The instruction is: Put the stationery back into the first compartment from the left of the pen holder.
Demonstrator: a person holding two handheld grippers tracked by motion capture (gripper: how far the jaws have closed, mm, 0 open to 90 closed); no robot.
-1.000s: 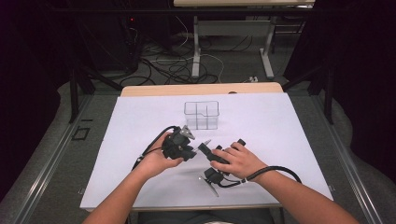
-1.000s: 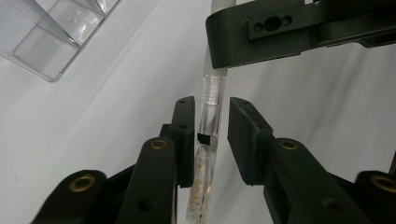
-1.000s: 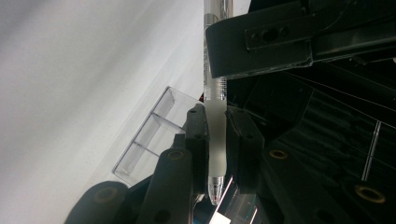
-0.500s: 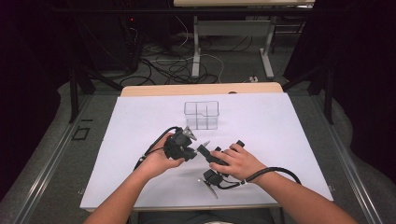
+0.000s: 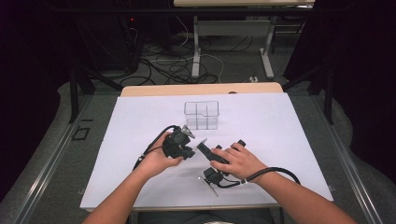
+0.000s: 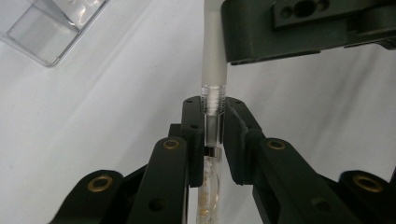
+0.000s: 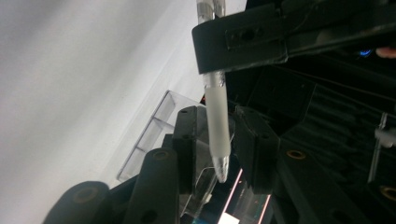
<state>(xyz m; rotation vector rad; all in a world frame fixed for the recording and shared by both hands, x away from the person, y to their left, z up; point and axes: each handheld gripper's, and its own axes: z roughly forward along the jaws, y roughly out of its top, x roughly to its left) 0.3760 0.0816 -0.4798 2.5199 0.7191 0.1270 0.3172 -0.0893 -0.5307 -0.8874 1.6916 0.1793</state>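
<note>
The pen hangs above the white mat, near the front middle, between my two hands. My left gripper pinches its clear body tight. My right gripper has just been opening, and the frosted pen tip sits between its jaws with gaps on both sides. A clear box sits farther back.

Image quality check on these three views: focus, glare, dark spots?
High view: table sheet evenly lit, surroundings near black. Left gripper view: pen sharp, clear organizer soft with slight glare. Right gripper view: pen tip sharp, right side dark, white background washed out.
</note>
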